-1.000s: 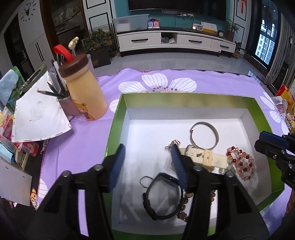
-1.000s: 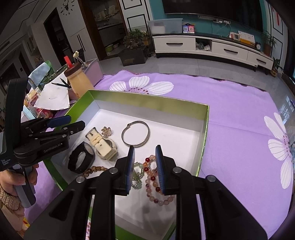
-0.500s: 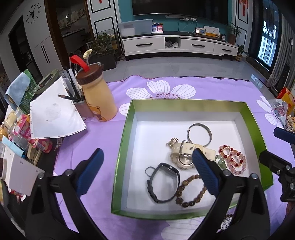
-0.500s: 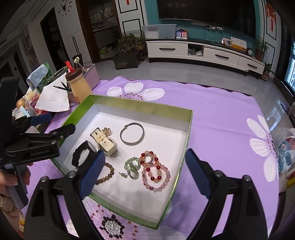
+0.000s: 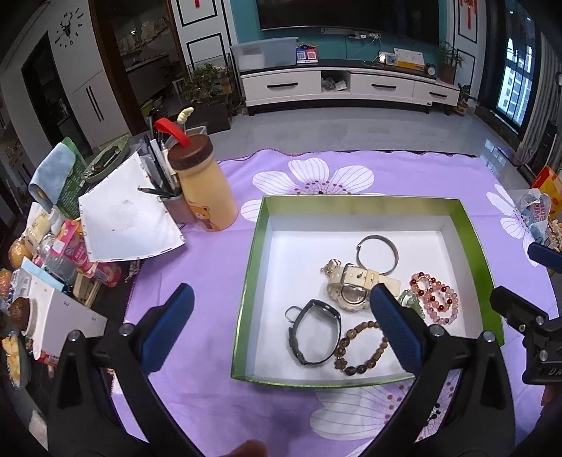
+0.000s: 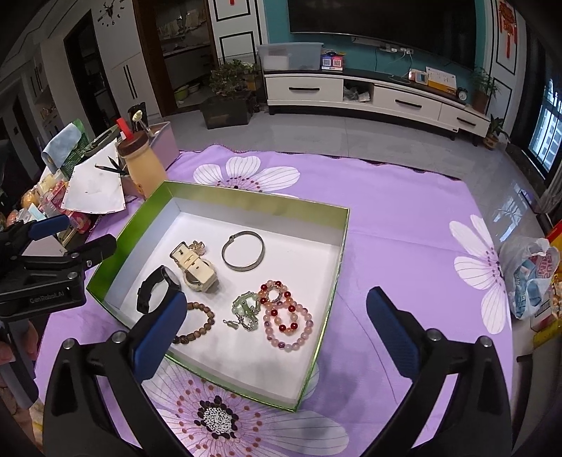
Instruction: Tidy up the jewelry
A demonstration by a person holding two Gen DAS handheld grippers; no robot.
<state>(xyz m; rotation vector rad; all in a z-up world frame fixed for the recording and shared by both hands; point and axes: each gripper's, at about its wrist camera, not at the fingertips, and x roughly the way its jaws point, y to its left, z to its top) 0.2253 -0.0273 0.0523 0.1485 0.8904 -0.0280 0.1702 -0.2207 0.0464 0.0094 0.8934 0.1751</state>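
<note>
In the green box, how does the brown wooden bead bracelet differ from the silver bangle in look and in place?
The brown bead bracelet is a string of separate round wooden beads; the silver bangle is one smooth metal band. The bracelet lies at the near edge of the green box, beside the black watch; the bangle lies farther back, next to the cream watch. Both lie flat on the white floor, and no fingers touch either.

Teal wall [image 5: 246,21], white TV cabinet [image 5: 351,86], grey floor [image 5: 351,130]
</note>
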